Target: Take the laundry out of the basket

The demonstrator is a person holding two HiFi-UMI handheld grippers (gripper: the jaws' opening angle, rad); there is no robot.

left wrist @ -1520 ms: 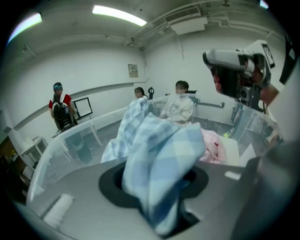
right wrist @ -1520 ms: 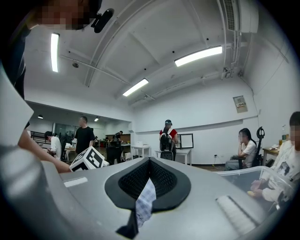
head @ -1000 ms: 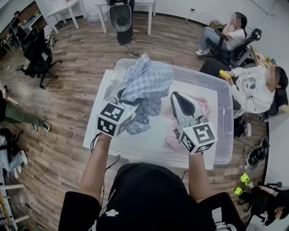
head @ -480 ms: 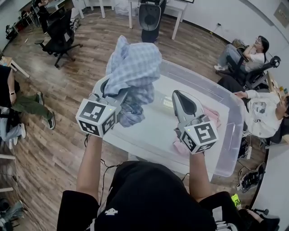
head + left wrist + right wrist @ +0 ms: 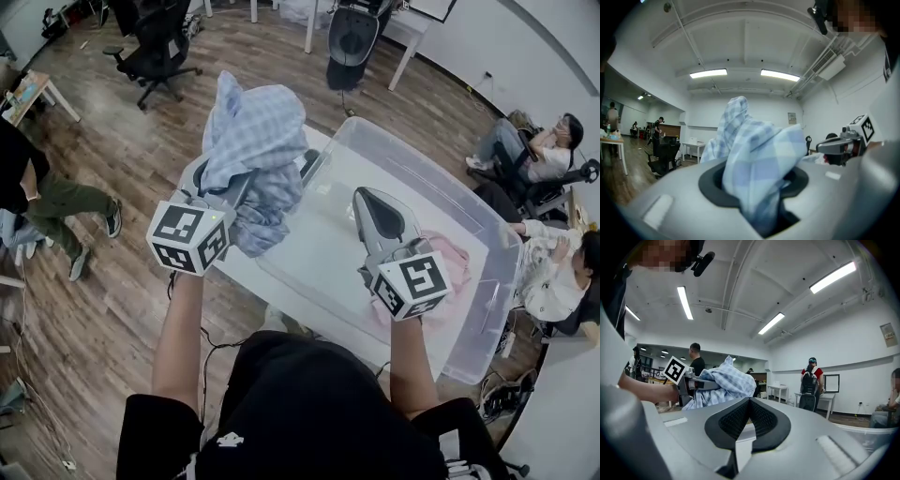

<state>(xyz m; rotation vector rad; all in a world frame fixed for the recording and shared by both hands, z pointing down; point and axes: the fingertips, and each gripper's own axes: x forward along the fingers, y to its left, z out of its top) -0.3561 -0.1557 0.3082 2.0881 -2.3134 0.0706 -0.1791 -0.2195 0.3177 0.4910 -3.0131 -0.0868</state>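
Left gripper (image 5: pixel 246 187) clamps crumpled checked cloth (image 5: pixel 251 127) (cotton, perhaps).

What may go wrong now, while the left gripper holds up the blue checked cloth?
1. The checked cloth is pinched by a fold in the left gripper; it may slip out, or its hanging part may snag the bin rim.
2. The pink garment lies in the bin; the shut right gripper would likely push it, not grasp it.
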